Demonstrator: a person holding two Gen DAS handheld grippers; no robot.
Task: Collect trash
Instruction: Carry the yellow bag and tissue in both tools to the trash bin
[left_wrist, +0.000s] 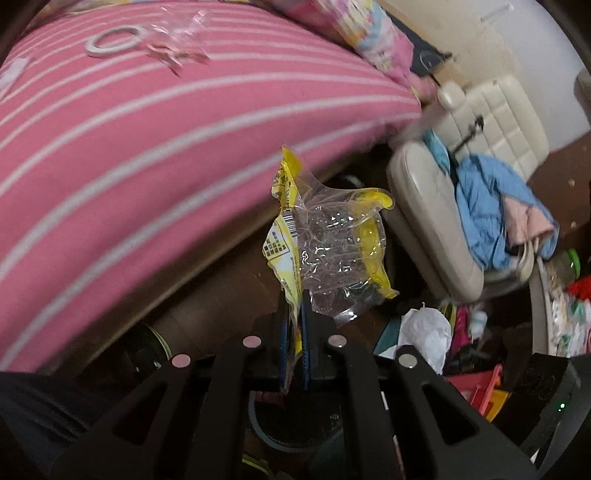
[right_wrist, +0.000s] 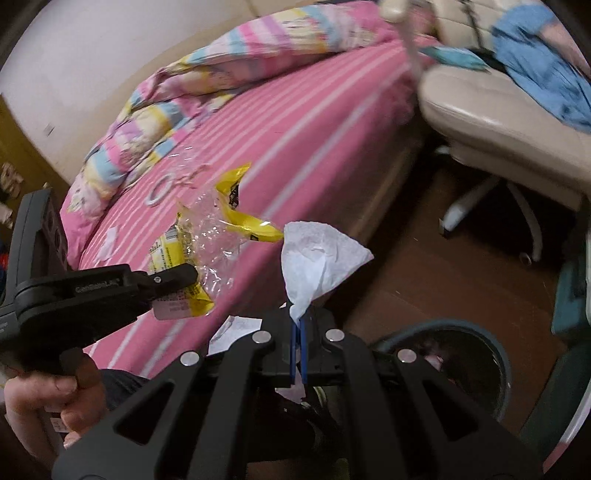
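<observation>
Now left gripper (left_wrist: 295, 325) pinches crinkled yellow-clear wrapper (left_wrist: 328, 240); right gripper (right_wrist: 298, 328) pinches white tissue (right_wrist: 317, 258) (crumpled).

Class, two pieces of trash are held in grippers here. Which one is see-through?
The yellow-edged plastic wrapper in the left gripper: it is clear film, whereas the white tissue in the right gripper is opaque.

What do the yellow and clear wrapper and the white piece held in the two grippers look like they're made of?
The wrapper in the left gripper looks like thin glossy plastic film: clear, crinkled, with glints, printed yellow edges and a barcode. The white piece in the right gripper looks like soft matte tissue paper, creased and dull, though a thin napkin is possible.
</observation>
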